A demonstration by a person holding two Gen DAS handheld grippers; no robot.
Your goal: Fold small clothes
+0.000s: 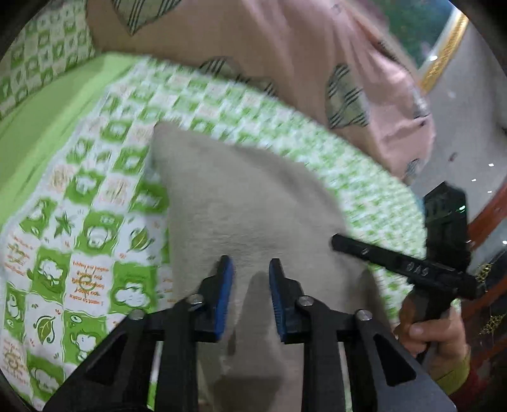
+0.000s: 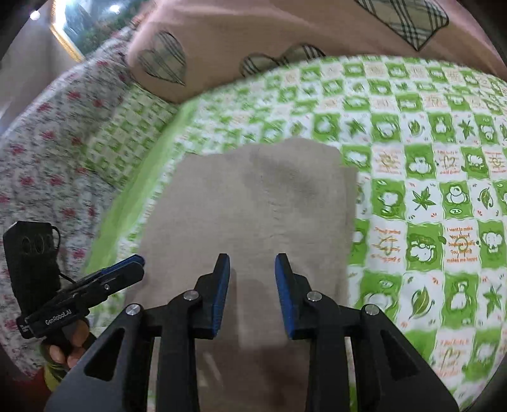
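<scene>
A small beige cloth [image 1: 240,196] [image 2: 259,196] lies flat on the green-and-white patterned bedsheet [image 1: 95,222] [image 2: 427,190], with its right side showing a doubled edge in the right wrist view. My left gripper [image 1: 250,260] hovers over the cloth's near part, its blue pads apart with nothing between them. My right gripper [image 2: 252,256] is also over the near part of the cloth, open and empty. Each gripper shows in the other's view: the right one [image 1: 336,241] at the cloth's right edge, the left one [image 2: 139,263] at its left edge, each held by a hand.
A pink quilt with plaid hearts [image 1: 285,63] [image 2: 221,28] lies bunched along the far side of the sheet. A floral bedcover [image 2: 41,142] runs down the left. Grey floor and wooden furniture [image 1: 488,215] lie beyond the bed's right edge.
</scene>
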